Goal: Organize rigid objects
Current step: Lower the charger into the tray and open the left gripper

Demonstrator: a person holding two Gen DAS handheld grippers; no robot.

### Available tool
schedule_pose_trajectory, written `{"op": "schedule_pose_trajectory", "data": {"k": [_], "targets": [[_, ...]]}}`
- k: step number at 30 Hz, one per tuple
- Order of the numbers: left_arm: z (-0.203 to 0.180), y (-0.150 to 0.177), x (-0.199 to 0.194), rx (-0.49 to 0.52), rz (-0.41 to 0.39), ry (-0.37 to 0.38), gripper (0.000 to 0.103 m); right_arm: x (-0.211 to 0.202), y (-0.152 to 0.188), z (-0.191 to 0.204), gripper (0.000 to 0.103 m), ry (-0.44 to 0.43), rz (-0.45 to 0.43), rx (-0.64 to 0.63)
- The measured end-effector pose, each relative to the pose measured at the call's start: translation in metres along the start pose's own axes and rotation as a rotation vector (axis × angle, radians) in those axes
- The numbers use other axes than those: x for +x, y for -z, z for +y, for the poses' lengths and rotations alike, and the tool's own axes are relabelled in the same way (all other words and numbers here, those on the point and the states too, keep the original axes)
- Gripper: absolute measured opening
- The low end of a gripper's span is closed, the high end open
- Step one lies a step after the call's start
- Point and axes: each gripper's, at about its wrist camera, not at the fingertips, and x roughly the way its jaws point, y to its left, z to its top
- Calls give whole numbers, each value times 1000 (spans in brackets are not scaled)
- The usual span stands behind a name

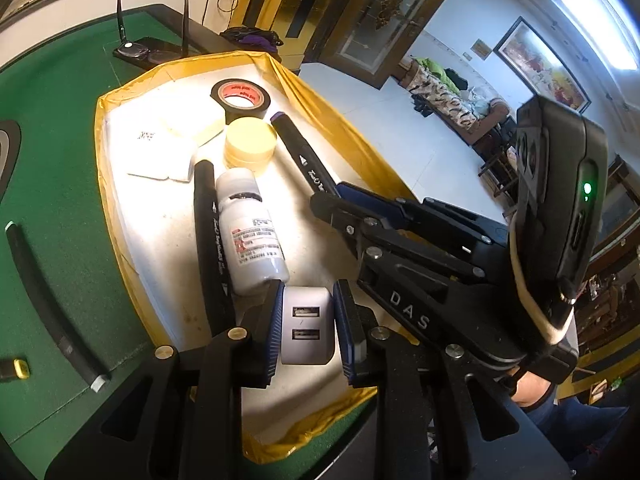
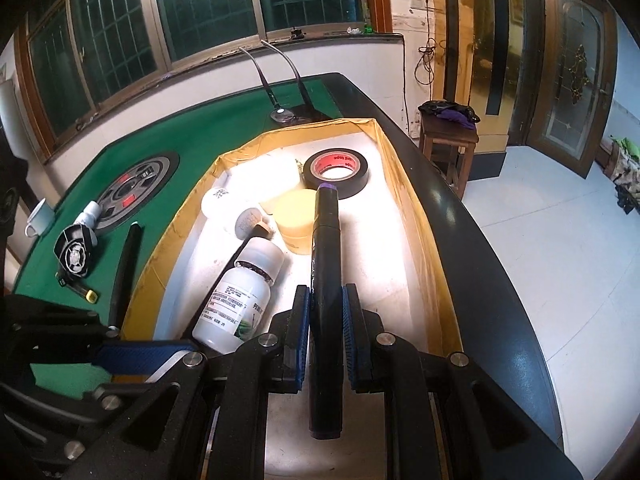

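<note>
A yellow-edged white tray [image 1: 120, 200] [image 2: 404, 216] lies on the green table. In it are a black tape roll [image 1: 241, 96] [image 2: 335, 172], a yellow round tin [image 1: 250, 144] [image 2: 295, 216], a white bottle [image 1: 252, 232] [image 2: 240, 292] and a black marker [image 1: 210, 240]. My left gripper [image 1: 307, 328] is shut on a white USB charger [image 1: 307, 330] over the tray's near end. My right gripper [image 2: 326, 336] [image 1: 340, 200] is shut on a black marker with a purple cap [image 2: 326, 320] [image 1: 304, 160], low over the tray's right side.
On the green felt left of the tray lie a black marker [image 1: 48, 300] [image 2: 125, 268], a small yellow-tipped item [image 1: 18, 368] [image 2: 90, 295], a black-and-white wheel-like object [image 2: 76, 252] and a white mug [image 2: 38, 216]. A lamp base [image 2: 292, 114] stands behind the tray. The table edge runs along the right.
</note>
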Motion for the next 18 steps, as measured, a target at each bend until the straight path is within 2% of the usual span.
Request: {"op": "schedule_pose_trajectory", "data": {"k": [18], "targets": [[8, 5, -3, -4, -49, 28, 22, 6, -3, 1, 14, 23, 16, -6]]}}
